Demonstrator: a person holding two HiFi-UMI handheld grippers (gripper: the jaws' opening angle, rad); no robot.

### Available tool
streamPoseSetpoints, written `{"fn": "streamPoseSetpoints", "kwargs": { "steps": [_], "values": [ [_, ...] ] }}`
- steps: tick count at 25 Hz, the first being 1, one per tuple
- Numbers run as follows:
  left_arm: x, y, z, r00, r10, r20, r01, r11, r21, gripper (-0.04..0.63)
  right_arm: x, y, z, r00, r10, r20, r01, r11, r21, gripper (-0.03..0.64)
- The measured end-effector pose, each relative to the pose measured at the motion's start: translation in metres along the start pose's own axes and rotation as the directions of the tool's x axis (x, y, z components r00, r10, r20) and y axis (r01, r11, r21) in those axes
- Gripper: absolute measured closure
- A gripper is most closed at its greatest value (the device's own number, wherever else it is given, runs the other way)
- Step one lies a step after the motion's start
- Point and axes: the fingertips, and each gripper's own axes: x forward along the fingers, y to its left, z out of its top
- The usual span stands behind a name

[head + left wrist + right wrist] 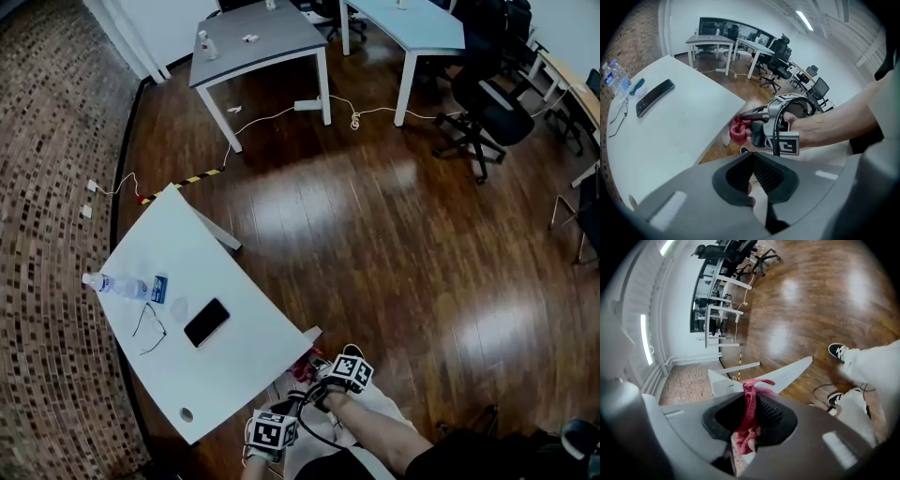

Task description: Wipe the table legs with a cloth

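Two grippers, one load: your right gripper (751, 397) is clamped on the red cloth (749, 420), while your left gripper (752, 158) has its jaws together on nothing. Just ahead of the cloth, under the near corner of the white counter (202, 253), the nearest counter leg (725, 137) runs down toward the floor. Your right gripper is the nearer one to it.

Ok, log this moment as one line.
right gripper: shut on crumpled red cloth | left gripper: shut, empty | cloth near white table corner

Three tables (206, 262) (262, 37) (412, 23), two grippers (752, 173) (750, 416), one red cloth (737, 130), one phone (206, 322) and one water bottle (114, 284).
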Motion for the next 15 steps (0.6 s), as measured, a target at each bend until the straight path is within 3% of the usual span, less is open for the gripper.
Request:
{"fn": "streamPoseSetpoints", "kwargs": {
  "steps": [4,7,11,15],
  "values": [
    [0.003,0.009,0.004,0.999,-0.018,-0.030,0.020,0.998,0.053,0.594,0.011,-0.004,-0.005,0.997,0.069,0.024,-0.071,0.990,0.125,0.557],
    [0.004,0.021,0.000,0.995,-0.053,-0.079,0.063,0.990,0.129,0.594,0.017,-0.010,-0.007,0.996,0.076,0.051,-0.082,0.990,0.119,0.557],
    [0.006,0.036,-0.013,0.986,-0.092,-0.139,0.123,0.963,0.239,0.594,0.023,-0.016,-0.012,0.987,0.126,0.098,-0.137,0.984,0.114,0.557],
    [0.014,0.046,-0.021,0.978,-0.131,-0.162,0.178,0.927,0.329,0.594,0.030,-0.027,-0.011,0.966,0.160,0.205,-0.188,0.974,0.124,0.557]
  ]
}}
